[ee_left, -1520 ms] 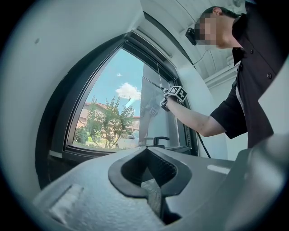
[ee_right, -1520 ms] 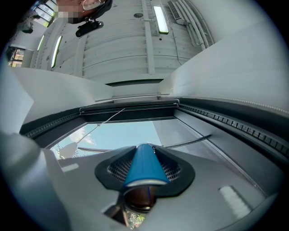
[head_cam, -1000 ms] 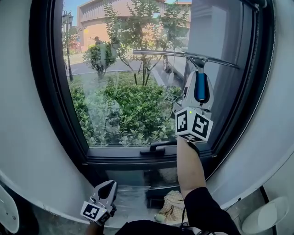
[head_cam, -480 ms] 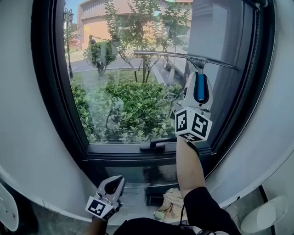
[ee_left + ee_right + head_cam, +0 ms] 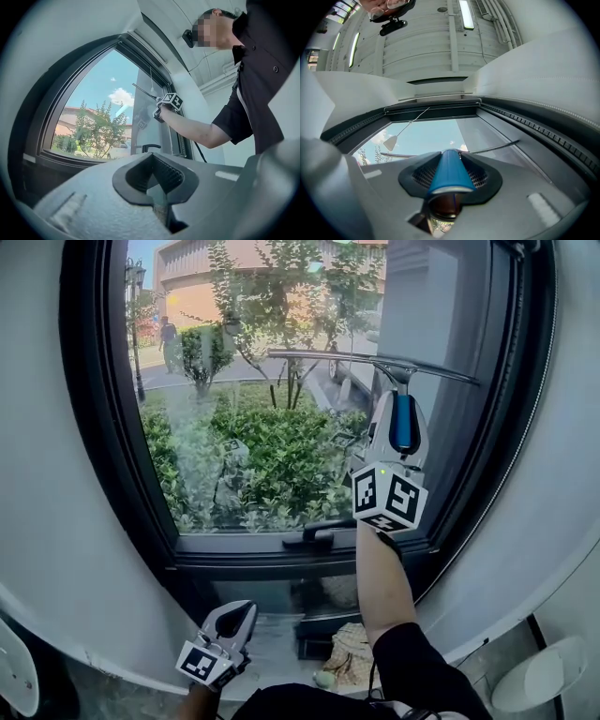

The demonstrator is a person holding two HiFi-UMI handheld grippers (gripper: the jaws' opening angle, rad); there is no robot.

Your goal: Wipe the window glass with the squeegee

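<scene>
The squeegee (image 5: 402, 418) has a blue handle and a long thin blade (image 5: 337, 357) that lies across the window glass (image 5: 253, 409) at its upper right. My right gripper (image 5: 400, 432) is raised to the glass and shut on the blue handle (image 5: 450, 172); the blade (image 5: 494, 148) shows beyond it. My left gripper (image 5: 234, 617) hangs low below the sill, shut and holding nothing. In the left gripper view its jaws (image 5: 154, 180) are pressed together, and the squeegee (image 5: 143, 90) shows far off against the glass.
A black window handle (image 5: 317, 536) sits on the lower frame. A crumpled cloth (image 5: 347, 659) lies on the floor below the sill. A white pull cord (image 5: 393, 139) hangs by the glass. The dark window frame (image 5: 103, 427) curves round the pane.
The squeegee and right gripper have slid slightly left and up on the glass. The left gripper rose a little below the sill.
</scene>
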